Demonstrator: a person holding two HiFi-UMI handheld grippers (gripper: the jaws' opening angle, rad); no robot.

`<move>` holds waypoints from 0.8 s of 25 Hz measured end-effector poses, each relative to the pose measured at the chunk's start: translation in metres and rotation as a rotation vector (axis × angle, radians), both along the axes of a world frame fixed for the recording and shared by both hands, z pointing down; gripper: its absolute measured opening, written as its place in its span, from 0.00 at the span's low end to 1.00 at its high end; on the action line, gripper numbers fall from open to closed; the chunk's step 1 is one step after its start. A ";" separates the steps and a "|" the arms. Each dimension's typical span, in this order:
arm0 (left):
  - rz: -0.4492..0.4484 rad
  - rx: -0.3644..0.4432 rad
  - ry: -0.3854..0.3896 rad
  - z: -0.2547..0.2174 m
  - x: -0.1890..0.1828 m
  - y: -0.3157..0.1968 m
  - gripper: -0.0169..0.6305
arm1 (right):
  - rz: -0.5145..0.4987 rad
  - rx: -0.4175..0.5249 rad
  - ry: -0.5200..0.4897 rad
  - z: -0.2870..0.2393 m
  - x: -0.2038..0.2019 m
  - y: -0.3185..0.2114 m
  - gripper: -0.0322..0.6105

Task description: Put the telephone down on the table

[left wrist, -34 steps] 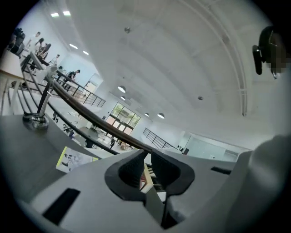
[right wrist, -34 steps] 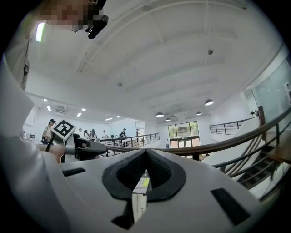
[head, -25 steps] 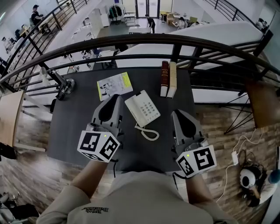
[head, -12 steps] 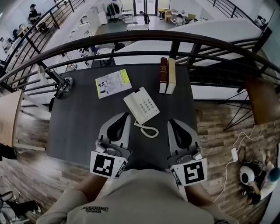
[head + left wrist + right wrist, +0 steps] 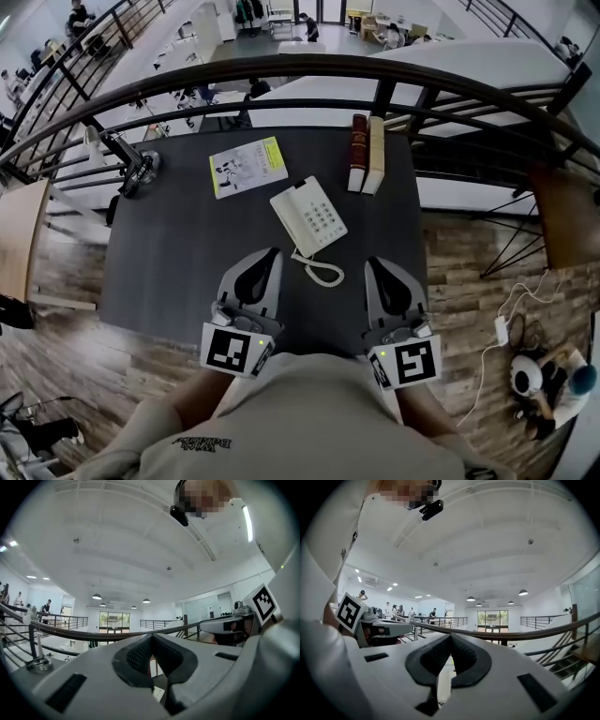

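The telephone (image 5: 308, 217) lies on the table (image 5: 169, 272), left tongs (image 5: 271, 253) and right tongs (image 5: 374, 263) closed.

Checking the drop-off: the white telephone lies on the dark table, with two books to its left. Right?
Not quite. The head view shows the two books right of the telephone, not left; it does lie on the dark table.

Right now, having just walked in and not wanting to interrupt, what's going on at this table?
A person holds a gripper in each hand. The white telephone lies flat on the dark table, coiled cord beside it, and nothing touches it. The left gripper and right gripper, both shut and empty, are near the table's front edge, short of the telephone.
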State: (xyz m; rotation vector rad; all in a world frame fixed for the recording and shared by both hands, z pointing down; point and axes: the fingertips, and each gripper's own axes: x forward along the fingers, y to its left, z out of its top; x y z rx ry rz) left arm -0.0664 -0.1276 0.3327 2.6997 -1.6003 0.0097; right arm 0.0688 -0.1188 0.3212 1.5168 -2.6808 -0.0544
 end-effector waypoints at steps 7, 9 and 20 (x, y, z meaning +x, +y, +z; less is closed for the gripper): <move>0.008 0.005 0.003 -0.003 0.000 -0.009 0.03 | 0.019 -0.039 -0.045 0.008 0.003 -0.013 0.05; 0.010 0.005 -0.007 -0.002 0.001 -0.009 0.03 | 0.024 -0.038 -0.037 0.008 0.002 -0.015 0.05; -0.003 -0.017 -0.001 -0.003 -0.002 -0.013 0.03 | 0.047 -0.037 -0.029 0.005 0.004 -0.020 0.05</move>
